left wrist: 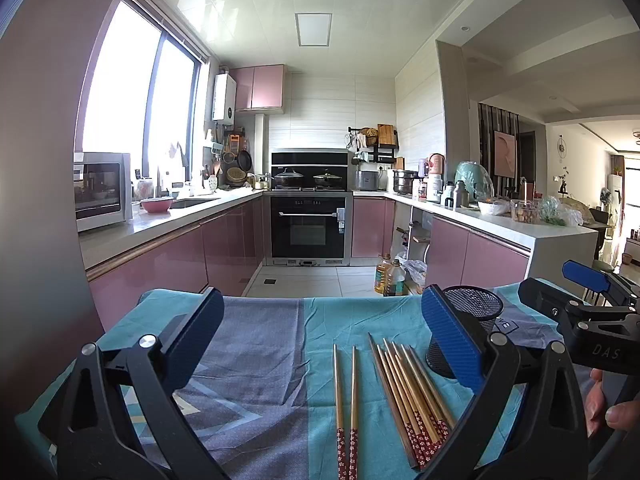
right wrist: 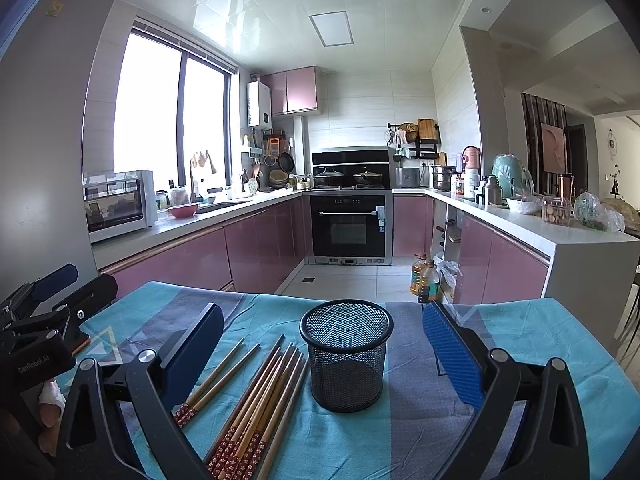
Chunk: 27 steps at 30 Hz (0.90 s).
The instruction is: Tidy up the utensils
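Wooden chopsticks with red patterned ends lie on a blue and grey tablecloth (left wrist: 260, 344): a separate pair (left wrist: 346, 396) and a bundle of several (left wrist: 408, 392), also in the right wrist view as the pair (right wrist: 218, 380) and the bundle (right wrist: 260, 404). A black mesh holder (right wrist: 346, 356) stands upright just right of the bundle, and shows partly behind a finger in the left wrist view (left wrist: 476, 312). My left gripper (left wrist: 324, 344) is open above the chopsticks. My right gripper (right wrist: 324, 352) is open with the holder between its fingers, not touching.
The table's far edge (right wrist: 328, 300) drops to the kitchen floor. Oil bottles (right wrist: 424, 280) stand on the floor beyond it. Pink cabinets, counters and an oven (right wrist: 348, 228) lie further back. The other gripper (left wrist: 592, 304) shows at the right of the left wrist view.
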### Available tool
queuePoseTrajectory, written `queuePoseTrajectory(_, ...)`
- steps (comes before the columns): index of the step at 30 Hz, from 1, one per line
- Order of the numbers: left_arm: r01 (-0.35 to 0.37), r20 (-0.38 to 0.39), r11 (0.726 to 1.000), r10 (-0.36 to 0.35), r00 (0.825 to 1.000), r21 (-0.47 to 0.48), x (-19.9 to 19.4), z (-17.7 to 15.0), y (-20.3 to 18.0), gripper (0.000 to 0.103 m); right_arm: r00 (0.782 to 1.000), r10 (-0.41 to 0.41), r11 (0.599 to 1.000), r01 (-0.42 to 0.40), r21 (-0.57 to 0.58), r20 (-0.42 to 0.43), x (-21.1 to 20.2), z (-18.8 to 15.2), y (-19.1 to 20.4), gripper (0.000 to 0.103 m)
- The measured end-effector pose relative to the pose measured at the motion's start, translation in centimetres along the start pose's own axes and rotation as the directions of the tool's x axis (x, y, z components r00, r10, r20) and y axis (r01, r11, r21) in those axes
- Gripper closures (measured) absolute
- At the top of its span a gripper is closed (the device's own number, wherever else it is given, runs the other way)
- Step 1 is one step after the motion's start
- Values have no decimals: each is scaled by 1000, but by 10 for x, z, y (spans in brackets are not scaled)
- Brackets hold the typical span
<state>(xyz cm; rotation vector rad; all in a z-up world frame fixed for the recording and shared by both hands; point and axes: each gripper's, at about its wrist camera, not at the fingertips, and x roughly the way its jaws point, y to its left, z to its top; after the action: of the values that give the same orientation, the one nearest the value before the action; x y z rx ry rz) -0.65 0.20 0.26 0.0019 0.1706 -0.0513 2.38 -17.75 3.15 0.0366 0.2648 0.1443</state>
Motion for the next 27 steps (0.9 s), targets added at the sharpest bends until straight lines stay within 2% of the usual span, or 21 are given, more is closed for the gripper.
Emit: queuePoseTrajectory(27,1,-4,1000,-1,1000,9,2,1,-1,6,1000,5,1000,-5,8,-6,2,-3,-2,7)
